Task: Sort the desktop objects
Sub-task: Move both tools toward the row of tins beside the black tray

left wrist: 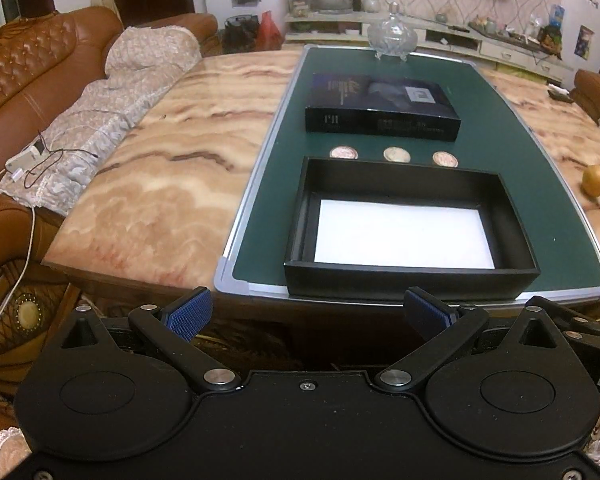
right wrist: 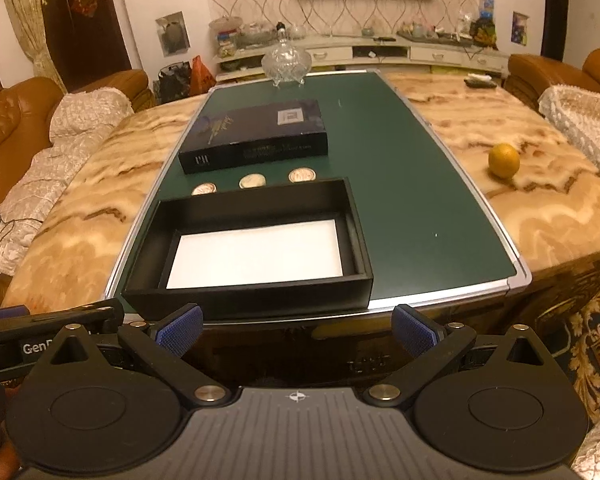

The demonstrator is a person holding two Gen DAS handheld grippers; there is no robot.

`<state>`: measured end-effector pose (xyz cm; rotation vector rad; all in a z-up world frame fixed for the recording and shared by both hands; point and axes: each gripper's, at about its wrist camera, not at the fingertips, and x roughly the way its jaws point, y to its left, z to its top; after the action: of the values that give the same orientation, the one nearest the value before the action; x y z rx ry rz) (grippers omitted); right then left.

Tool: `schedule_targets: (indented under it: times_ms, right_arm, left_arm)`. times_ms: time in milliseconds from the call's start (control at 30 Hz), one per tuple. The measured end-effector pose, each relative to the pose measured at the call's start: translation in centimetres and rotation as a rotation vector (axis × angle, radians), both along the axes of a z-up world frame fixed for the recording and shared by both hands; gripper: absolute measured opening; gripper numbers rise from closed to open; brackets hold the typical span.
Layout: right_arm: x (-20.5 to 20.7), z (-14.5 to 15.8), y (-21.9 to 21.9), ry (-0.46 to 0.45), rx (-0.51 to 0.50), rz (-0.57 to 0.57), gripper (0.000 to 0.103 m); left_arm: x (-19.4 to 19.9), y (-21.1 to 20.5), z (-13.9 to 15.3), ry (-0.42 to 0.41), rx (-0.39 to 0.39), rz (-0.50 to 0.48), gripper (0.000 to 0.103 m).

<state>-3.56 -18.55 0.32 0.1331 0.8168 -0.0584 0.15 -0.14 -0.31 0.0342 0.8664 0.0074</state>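
An open black box (left wrist: 412, 282) with a white lining sits at the near edge of a green mat (left wrist: 512, 136); it also shows in the right wrist view (right wrist: 248, 296). Three coins (left wrist: 397, 155) lie in a row just behind it, also in the right wrist view (right wrist: 252, 181). A closed dark box lid (left wrist: 380, 106) lies further back, and shows in the right wrist view (right wrist: 256, 134). My left gripper (left wrist: 307, 316) is open and empty, short of the table edge. My right gripper (right wrist: 298, 330) is open and empty, also short of the edge.
The mat lies on a marble table (left wrist: 172, 168). A glass lidded bowl (left wrist: 392, 36) stands at the mat's far end. An orange (right wrist: 503, 160) sits on the marble to the right. Leather sofas (left wrist: 28, 76) with lace covers flank the table.
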Motion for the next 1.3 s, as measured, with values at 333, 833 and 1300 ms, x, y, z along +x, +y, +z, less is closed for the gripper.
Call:
schedule_targets:
  times_ms: [333,833,1300]
  right_arm:
    - [1.1,-0.9,-1.0,0.06,0.078,0.024,0.103]
    - [5.5,2.4,0.4,0.052,-0.007,0.038,0.103]
    - [10.7,2.7,0.8,0.094,-0.028,0.087,0.103]
  left_arm:
    - [0.4,-1.2,-0.7,0.053,0.031,0.007,0.103]
    - [4.8,-0.9,2.6,0.061,0.055,0.038,0.103]
    - [9.7,-1.1,1.8,0.105,0.062,0.026,0.103]
